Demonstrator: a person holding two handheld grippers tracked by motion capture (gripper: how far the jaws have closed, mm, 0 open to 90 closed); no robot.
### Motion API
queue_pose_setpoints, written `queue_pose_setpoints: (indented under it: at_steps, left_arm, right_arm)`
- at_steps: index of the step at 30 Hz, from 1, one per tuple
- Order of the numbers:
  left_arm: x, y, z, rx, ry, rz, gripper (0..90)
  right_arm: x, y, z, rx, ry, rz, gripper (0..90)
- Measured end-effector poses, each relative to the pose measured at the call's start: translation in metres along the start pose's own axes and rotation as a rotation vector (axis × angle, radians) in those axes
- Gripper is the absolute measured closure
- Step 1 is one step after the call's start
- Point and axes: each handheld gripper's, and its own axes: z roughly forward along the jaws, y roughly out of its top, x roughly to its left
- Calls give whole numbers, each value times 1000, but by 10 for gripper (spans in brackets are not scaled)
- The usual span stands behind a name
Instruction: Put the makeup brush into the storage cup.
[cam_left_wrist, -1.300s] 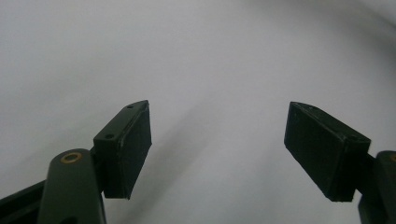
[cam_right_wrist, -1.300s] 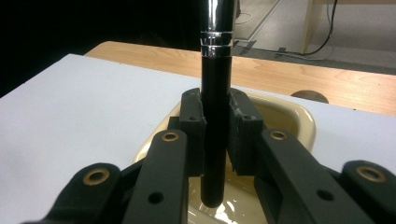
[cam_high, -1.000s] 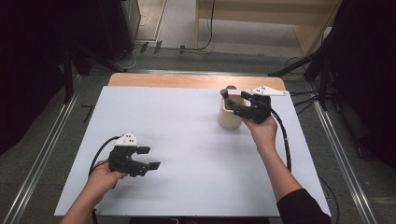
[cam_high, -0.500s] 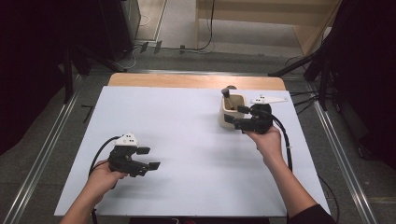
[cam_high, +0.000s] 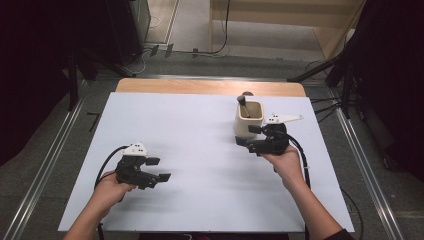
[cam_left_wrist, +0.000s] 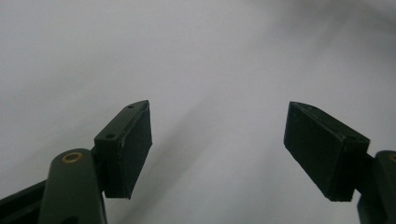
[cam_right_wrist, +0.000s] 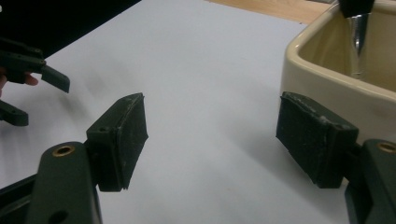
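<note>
A cream square cup (cam_high: 249, 119) stands at the back right of the white table top (cam_high: 200, 150), with a dark-handled utensil (cam_high: 243, 99) upright in it. My right gripper (cam_high: 247, 136) sits just in front of the cup, jaws pointing left, open with nothing between them. In the right gripper view the gripper (cam_right_wrist: 212, 135) has its right pad (cam_right_wrist: 313, 140) close beside the cup's wall (cam_right_wrist: 327, 84), and the utensil's metal shaft (cam_right_wrist: 358, 42) shows inside. My left gripper (cam_high: 160, 169) rests at the near left, open (cam_left_wrist: 217, 144) over bare table.
A wooden strip (cam_high: 210, 86) runs along the table's back edge. Metal rails (cam_high: 360, 150) flank both sides, and cables (cam_high: 320, 107) lie at the back right. Dark equipment stands at the left and right of the room.
My right gripper has drawn back from the top of the cup toward the person and now sits in front of it. The cup, the utensil and the left gripper have stayed put.
</note>
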Motion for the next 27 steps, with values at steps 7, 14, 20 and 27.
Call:
queue_pose_setpoints:
  at_steps: [7,14,20,27]
  left_arm:
    - [0,-1,0,2,0,1,244]
    - [0,-1,0,3,2,3,244]
    - [0,-1,0,-1,0,3,244]
    - [-1,-1,-1,-7,-13,18,245]
  right_arm:
    - [9,-6,5,13,22,-33,258]
    - [15,-15,8,30,59,-54,243]
    - [18,-22,7,34,81,-60,221]
    - [23,-30,6,60,98,-84,201]
